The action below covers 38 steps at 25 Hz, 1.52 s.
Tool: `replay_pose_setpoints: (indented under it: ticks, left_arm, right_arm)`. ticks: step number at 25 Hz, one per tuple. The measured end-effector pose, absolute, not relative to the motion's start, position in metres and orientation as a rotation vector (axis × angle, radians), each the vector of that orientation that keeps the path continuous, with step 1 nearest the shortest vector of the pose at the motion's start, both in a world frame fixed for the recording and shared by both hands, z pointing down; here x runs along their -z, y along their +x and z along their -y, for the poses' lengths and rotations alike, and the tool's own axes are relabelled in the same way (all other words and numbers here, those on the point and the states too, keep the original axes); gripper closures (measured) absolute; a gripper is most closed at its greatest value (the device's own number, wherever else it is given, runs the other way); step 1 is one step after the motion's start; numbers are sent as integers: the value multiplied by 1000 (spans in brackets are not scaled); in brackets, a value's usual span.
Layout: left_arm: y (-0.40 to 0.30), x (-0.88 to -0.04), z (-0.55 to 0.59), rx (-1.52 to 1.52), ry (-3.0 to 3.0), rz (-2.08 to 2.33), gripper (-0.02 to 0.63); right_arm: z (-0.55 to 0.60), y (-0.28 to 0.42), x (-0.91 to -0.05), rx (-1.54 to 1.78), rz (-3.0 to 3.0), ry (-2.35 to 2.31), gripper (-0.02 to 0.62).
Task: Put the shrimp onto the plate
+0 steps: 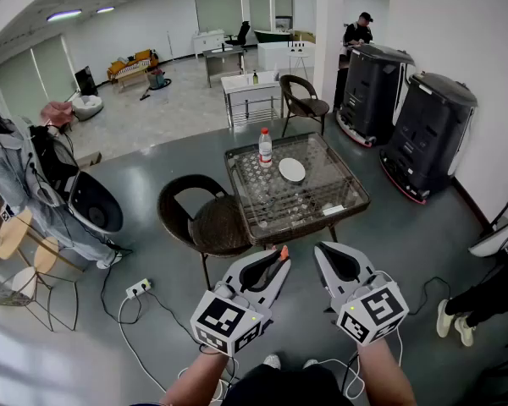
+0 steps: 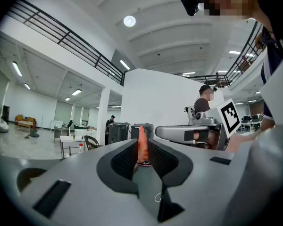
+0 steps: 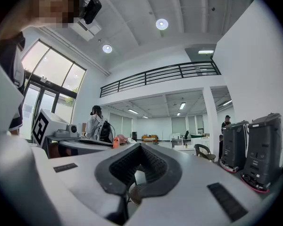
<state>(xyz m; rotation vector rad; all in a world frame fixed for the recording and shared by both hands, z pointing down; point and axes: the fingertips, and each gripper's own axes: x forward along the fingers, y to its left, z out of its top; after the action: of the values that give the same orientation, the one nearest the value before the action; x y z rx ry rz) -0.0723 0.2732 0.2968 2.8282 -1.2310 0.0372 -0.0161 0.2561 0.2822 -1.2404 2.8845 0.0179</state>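
An orange shrimp (image 1: 284,252) sticks up between the jaws of my left gripper (image 1: 279,262), which is shut on it. In the left gripper view the shrimp (image 2: 142,145) stands upright between the black pads. My right gripper (image 1: 325,250) is beside it, shut with nothing in it; in its own view the right gripper (image 3: 140,148) has its pads meeting at the tip. Both grippers are held in the air short of the glass table (image 1: 343,194). The white plate (image 1: 292,170) lies on that table, beyond the grippers.
A water bottle (image 1: 265,148) stands on the table left of the plate. A wicker chair (image 1: 205,218) is at the table's left, another chair (image 1: 304,96) behind. Black machines (image 1: 427,134) line the right wall. A power strip (image 1: 138,288) and cables lie on the floor.
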Motion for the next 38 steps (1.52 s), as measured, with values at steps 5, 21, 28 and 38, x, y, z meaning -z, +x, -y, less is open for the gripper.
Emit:
replay_pose_setpoints:
  ticks: [5,21,28,38]
  left_arm:
    - [-70,-297,-269,-45,2833,1222,537]
    - [-90,-309,-262,-28,2844,1173,537]
    - [-90,-309,-250,-19,2839,1146,537]
    - [-78,-318,-207,-45,2815,1159,537]
  right_arm:
    - [-250,-14,-283,4,-2870,-1253,591]
    - [-246,-28,-293,33,-2843,-1308,591]
    - [-236,-24,-294,54,-2841,-1349,591]
    - [-192,-11,-301,83,-2842,-1329,591]
